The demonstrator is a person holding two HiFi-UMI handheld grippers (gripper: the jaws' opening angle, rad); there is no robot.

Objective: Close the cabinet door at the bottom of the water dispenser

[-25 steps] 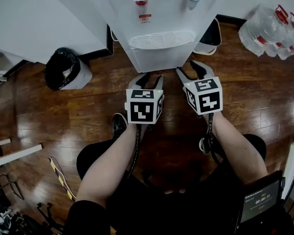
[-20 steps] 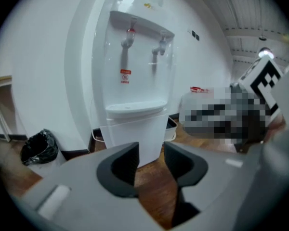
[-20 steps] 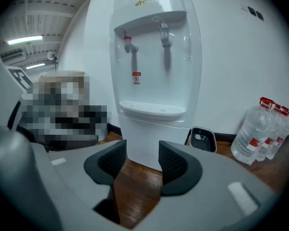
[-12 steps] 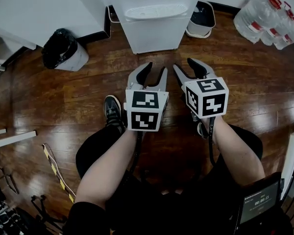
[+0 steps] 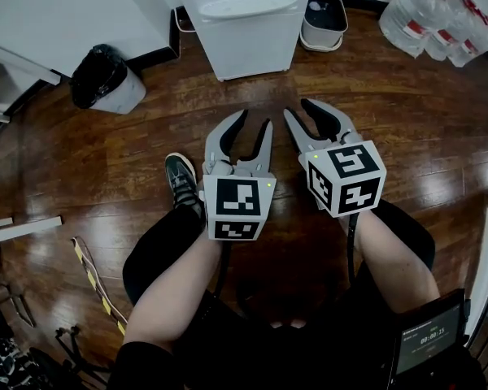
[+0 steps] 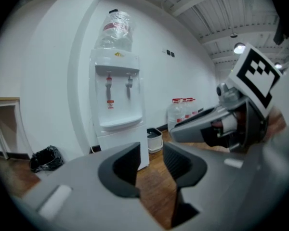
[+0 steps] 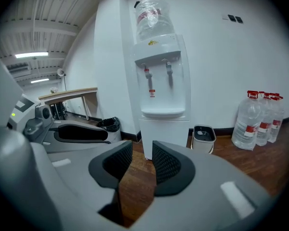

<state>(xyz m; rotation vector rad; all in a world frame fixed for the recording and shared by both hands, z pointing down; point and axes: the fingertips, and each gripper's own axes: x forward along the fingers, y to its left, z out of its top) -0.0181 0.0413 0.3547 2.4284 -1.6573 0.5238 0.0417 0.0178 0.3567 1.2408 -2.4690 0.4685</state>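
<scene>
The white water dispenser (image 5: 242, 32) stands against the wall, well beyond both grippers. Its bottom cabinet door (image 7: 164, 134) lies flush with the body and looks shut; the left gripper view shows the same flat front (image 6: 124, 147). My left gripper (image 5: 254, 123) hovers over the wood floor, open and empty. Beside it, my right gripper (image 5: 300, 108) is closing its jaws; a narrow gap remains with nothing in it. Each gripper view looks along its own jaws, the left gripper (image 6: 150, 160) and the right gripper (image 7: 142, 163), toward the dispenser from a distance.
A black-bagged bin (image 5: 106, 81) sits left of the dispenser and a small white bin (image 5: 324, 19) right of it. Several large water bottles (image 5: 436, 15) stand at the far right. The person's shoe (image 5: 181, 182) rests on the floor below the left gripper.
Both grippers have pulled back from the dispenser toward the person and risen a little. The dispenser now sits farther up the head view. The right jaws have narrowed.
</scene>
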